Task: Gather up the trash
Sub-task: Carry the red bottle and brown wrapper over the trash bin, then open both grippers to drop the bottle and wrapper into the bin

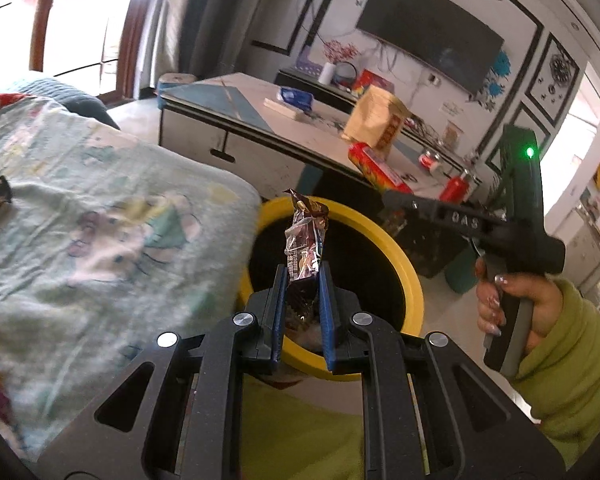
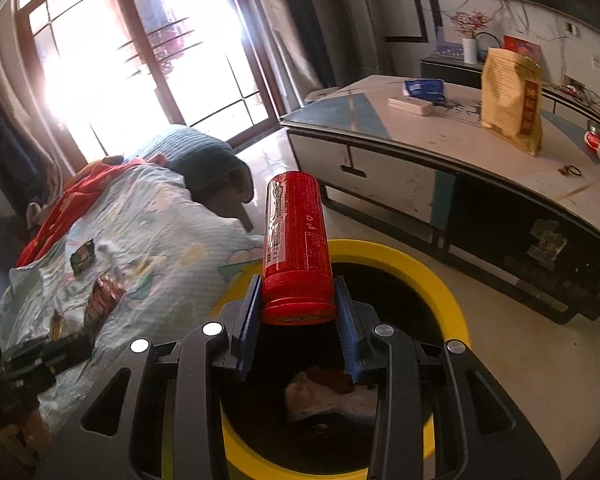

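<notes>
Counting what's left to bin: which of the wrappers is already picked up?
The foil wrapper clamped upright in the left hand-held gripper above the yellow bin; the other wrappers lie on the blanket.

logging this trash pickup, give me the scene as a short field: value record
left gripper: shut on a crumpled foil wrapper, held over the bin
right gripper: shut on a red can, held over the bin
bin: yellow rim, dark inside, some trash already at the bottom
still on the bed cover: at least two wrappers
low table: yellow bag standing on it
</notes>
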A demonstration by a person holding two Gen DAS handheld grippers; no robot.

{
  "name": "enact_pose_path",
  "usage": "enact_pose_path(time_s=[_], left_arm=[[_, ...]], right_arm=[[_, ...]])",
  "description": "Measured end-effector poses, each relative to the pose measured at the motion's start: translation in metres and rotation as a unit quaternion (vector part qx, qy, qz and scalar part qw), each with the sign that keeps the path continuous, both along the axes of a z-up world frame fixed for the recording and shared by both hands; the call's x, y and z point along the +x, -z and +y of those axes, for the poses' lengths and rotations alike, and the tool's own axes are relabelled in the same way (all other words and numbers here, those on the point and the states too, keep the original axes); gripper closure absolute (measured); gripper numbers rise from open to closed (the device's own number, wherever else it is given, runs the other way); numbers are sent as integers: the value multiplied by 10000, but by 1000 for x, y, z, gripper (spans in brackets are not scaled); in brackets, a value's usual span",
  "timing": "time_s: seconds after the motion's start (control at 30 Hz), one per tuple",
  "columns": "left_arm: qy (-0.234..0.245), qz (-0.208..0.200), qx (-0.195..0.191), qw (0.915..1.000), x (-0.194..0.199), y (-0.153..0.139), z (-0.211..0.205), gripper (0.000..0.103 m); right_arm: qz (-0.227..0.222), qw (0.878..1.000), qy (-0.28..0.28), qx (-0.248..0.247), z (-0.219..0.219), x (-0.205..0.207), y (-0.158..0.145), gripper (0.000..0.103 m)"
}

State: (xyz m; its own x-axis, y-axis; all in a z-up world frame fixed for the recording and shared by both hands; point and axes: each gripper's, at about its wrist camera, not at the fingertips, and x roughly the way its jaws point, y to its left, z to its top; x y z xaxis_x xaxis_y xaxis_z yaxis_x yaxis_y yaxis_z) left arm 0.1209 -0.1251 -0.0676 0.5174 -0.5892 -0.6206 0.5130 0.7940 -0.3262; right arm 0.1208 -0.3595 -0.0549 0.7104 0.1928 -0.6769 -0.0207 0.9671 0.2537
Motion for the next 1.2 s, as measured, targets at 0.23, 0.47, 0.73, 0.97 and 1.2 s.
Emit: enact_pose_path(time_s=[0.23,0.47,0.73,0.97,1.2], left_arm=[[318,71,210,9992,-8,15,-30,93],[554,96,446,9974,-11,27,-51,93],[696,200,743,9946,-6,40,-75,93],[806,241,988,9915,-1,50,-89,93],[774,275,1045,9911,8,54,-97,93]], right_arm=[[75,9998,199,29,-21,-3,5,70],[215,9989,407,81,-39,-5,12,70],[431,9982,376,195,-43,-2,23,70],[574,9971,396,301,-46,0,31,70],[620,9966,360,407,-48,2,34,70]])
